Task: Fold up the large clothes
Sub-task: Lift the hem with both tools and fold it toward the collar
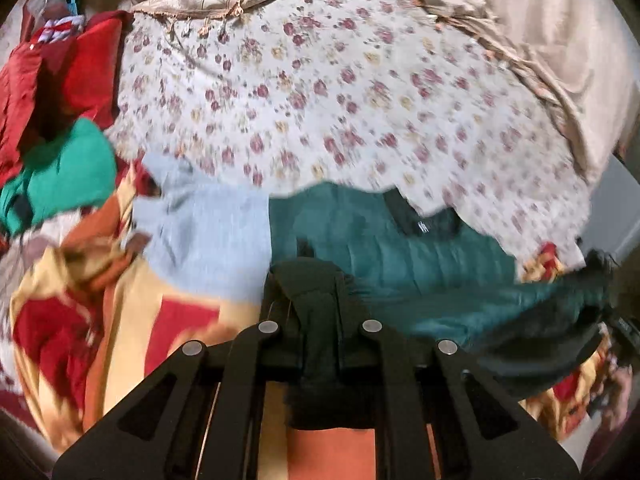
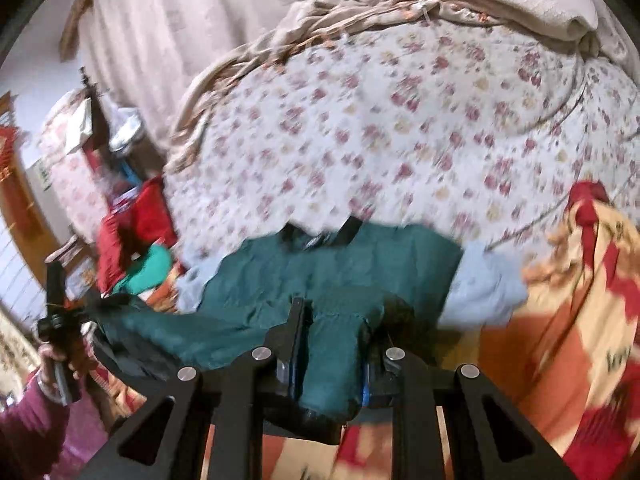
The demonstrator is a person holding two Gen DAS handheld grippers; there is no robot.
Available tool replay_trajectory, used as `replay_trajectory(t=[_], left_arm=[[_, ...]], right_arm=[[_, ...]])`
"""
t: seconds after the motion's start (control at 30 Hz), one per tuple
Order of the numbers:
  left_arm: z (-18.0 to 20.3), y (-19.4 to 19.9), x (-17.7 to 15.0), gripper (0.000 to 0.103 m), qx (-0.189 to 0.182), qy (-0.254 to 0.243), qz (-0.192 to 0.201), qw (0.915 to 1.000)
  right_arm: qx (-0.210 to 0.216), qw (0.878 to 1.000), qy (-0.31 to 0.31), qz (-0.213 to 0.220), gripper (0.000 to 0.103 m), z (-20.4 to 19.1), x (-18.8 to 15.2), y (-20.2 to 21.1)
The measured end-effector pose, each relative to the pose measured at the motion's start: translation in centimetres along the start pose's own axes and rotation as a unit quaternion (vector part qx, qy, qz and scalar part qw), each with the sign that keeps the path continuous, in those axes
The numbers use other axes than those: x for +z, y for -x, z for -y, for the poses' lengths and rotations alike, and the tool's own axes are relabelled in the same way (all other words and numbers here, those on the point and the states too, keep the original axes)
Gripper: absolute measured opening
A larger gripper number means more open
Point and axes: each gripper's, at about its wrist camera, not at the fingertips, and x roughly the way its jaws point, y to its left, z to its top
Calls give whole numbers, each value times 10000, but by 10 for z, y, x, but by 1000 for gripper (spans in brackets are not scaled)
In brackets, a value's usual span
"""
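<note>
A large dark teal garment (image 1: 400,248) with a black inner lining lies across the bed's near edge. My left gripper (image 1: 306,280) is shut on a dark fold of it. My right gripper (image 2: 334,320) is shut on another bunched teal part (image 2: 332,356). The garment (image 2: 320,272) hangs stretched between the two grippers. The left gripper, held in a hand, shows in the right wrist view (image 2: 56,320) at far left. The frames are motion-blurred.
A floral bedsheet (image 1: 320,92) covers the bed beyond. A light blue cloth (image 1: 208,232) lies beside the garment. A red, orange and cream blanket (image 1: 120,320) lies near. Red and green clothes (image 1: 60,120) are piled left. Beige curtain (image 1: 540,40) hangs behind.
</note>
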Motion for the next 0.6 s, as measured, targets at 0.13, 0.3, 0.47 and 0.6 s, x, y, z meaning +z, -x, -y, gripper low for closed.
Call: replay_trajectory(t=[0.13, 0.3, 0.47, 0.6], left_arm=[[12, -58, 33, 10, 418, 11, -23, 9991], [10, -143, 46, 10, 869, 153, -340, 9955], [10, -192, 35, 13, 1169, 157, -435, 9921], [7, -205, 34, 16, 1034, 215, -441, 9934]], right_arm=[[-362, 9991, -211, -102, 20, 26, 33, -57], [-755, 9947, -593, -377, 20, 71, 44, -133], [-932, 9901, -886, -557, 20, 101, 27, -196], [-786, 9923, -843, -464, 26, 103, 30, -197]])
